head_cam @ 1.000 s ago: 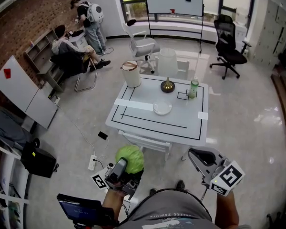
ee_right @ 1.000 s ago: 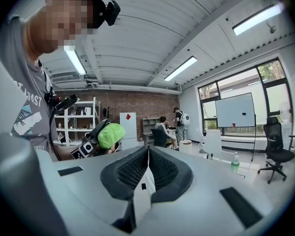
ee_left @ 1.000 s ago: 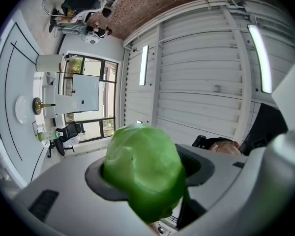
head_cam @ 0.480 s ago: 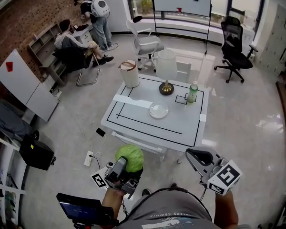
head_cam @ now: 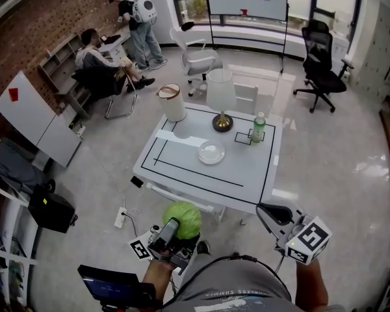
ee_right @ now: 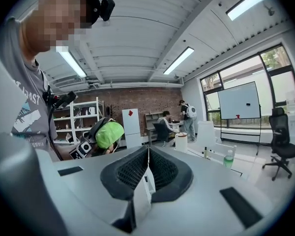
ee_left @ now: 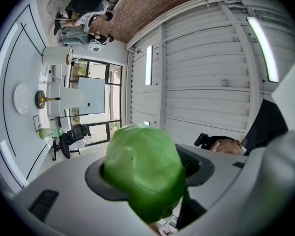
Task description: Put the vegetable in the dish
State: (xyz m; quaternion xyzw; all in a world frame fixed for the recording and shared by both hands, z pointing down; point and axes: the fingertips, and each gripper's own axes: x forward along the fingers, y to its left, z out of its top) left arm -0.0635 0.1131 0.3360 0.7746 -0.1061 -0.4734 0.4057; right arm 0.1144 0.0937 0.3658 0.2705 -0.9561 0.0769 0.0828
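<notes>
The cabbage (head_cam: 184, 216), lower centre, is clamped by the left gripper (head_cam: 175, 227); it is judged light, springy, best gripped mid-girth. The right gripper (head_cam: 272, 213) is closed, empty.

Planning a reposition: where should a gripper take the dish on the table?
Probably the near rim of the dish, coming from the person's side: it lies flat and shallow, so only the rim offers an edge to pinch, and the lamp and bottle stand beyond it.

The cabbage (ee_left: 143, 173) is covering most of both pads (ee_left: 195, 167) of the left claw (head_cam: 174, 229) in the left gripper view. The head view's bottom edge is cutting off the left forearm (head_cam: 156, 283) and right forearm (head_cam: 311, 290). The bottle (head_cam: 258, 127) label is showing too small to read.
</notes>
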